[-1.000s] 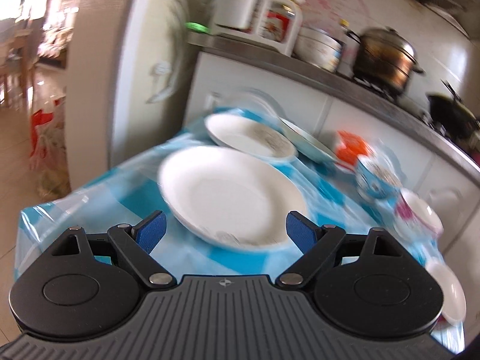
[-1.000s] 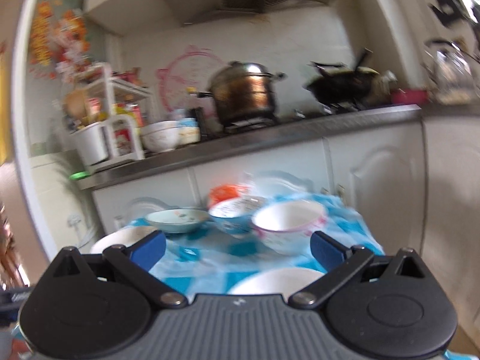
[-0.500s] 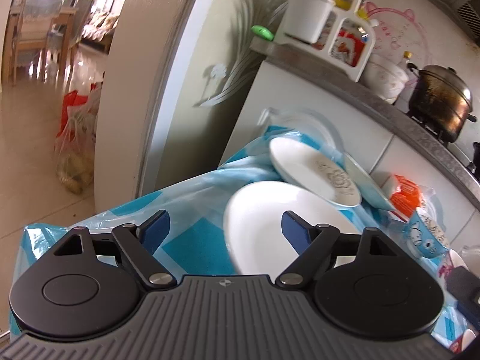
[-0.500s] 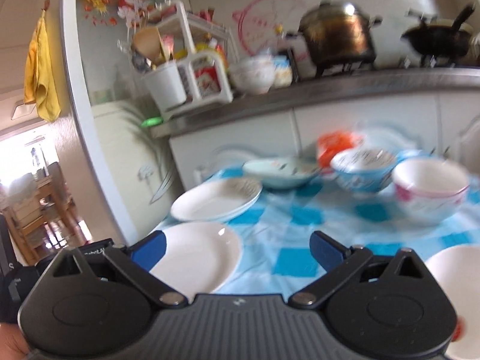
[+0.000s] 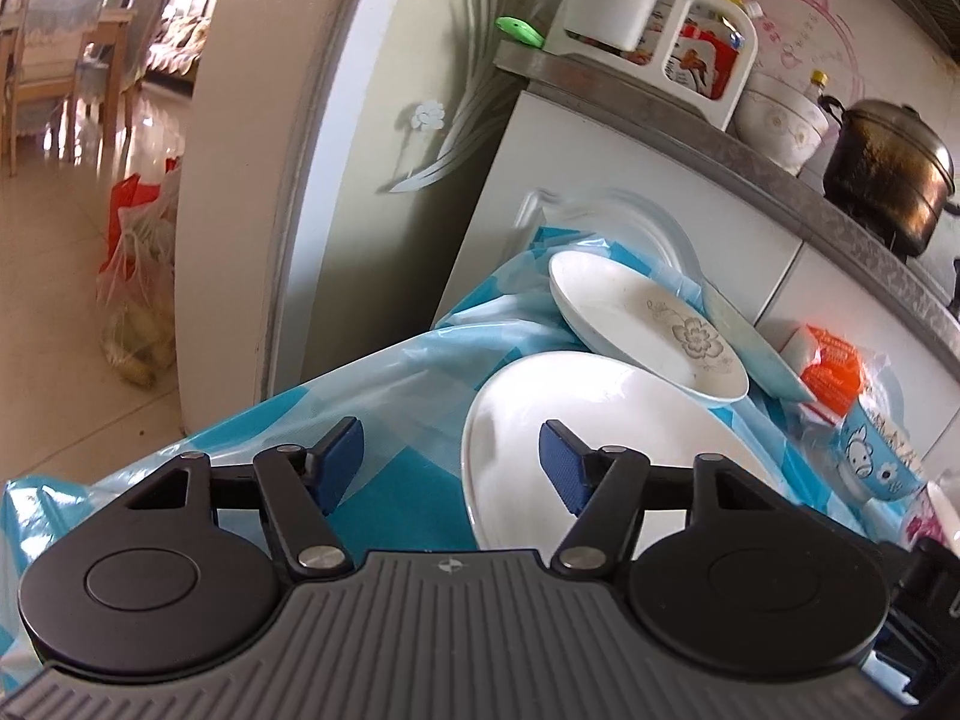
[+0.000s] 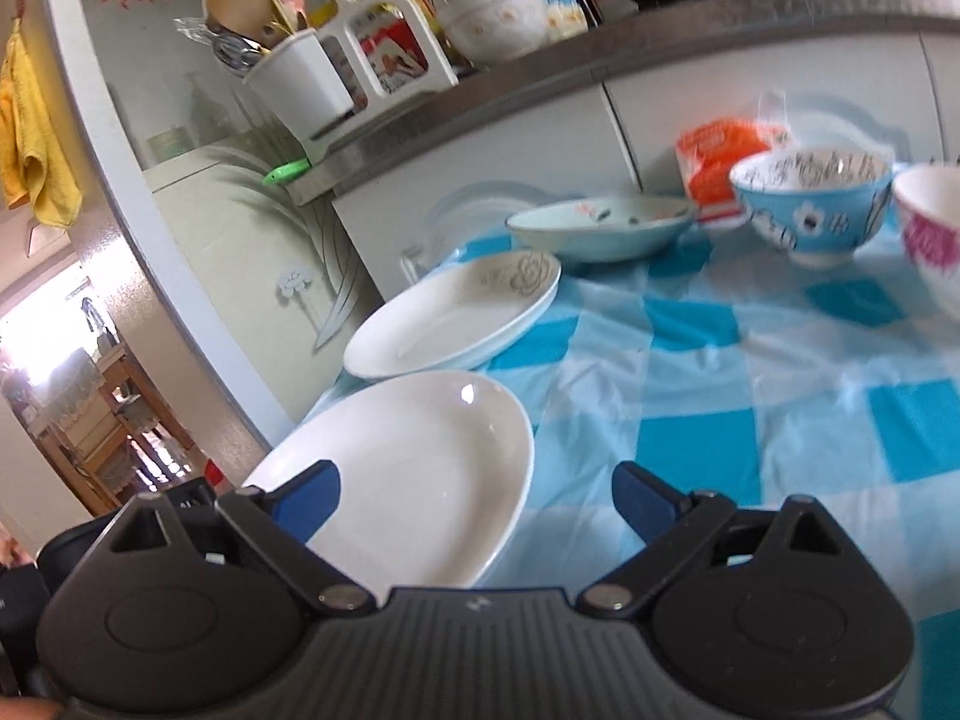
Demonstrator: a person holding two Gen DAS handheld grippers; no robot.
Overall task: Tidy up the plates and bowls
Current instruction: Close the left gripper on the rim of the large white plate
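White glazed, the large plain round plate [image 5: 600,450] lies flat on the blue-and-white checked plastic tablecloth [image 5: 396,384] directly ahead of both tools; left gripper [image 5: 451,461] straddles its near-left rim, right pad over the plate, left pad over cloth; jaws have just been closing, yet the pads clamp nothing and the rim sits between them ungripped; right gripper [image 6: 477,495] stands wide apart, empty, with the plate's near-right rim between its pads.

Just beyond the plain plate, the white oval plate with a grey flower print [image 5: 648,330] overlaps or touches its far rim; cannot tell which.

Risks, as judgement:
- glaze is slick and the rim thin; a shallow bite could let the plate slip and drop;
- lifting may drag or tip the flower-print plate if it rests on the rim;
- loose plastic cloth could get pinched under the left pad and pull the blue cartoon bowl [image 6: 810,204] and pink-banded white bowl [image 6: 930,228], further ahead to the right;
- two grippers closing unevenly could twist the plate.
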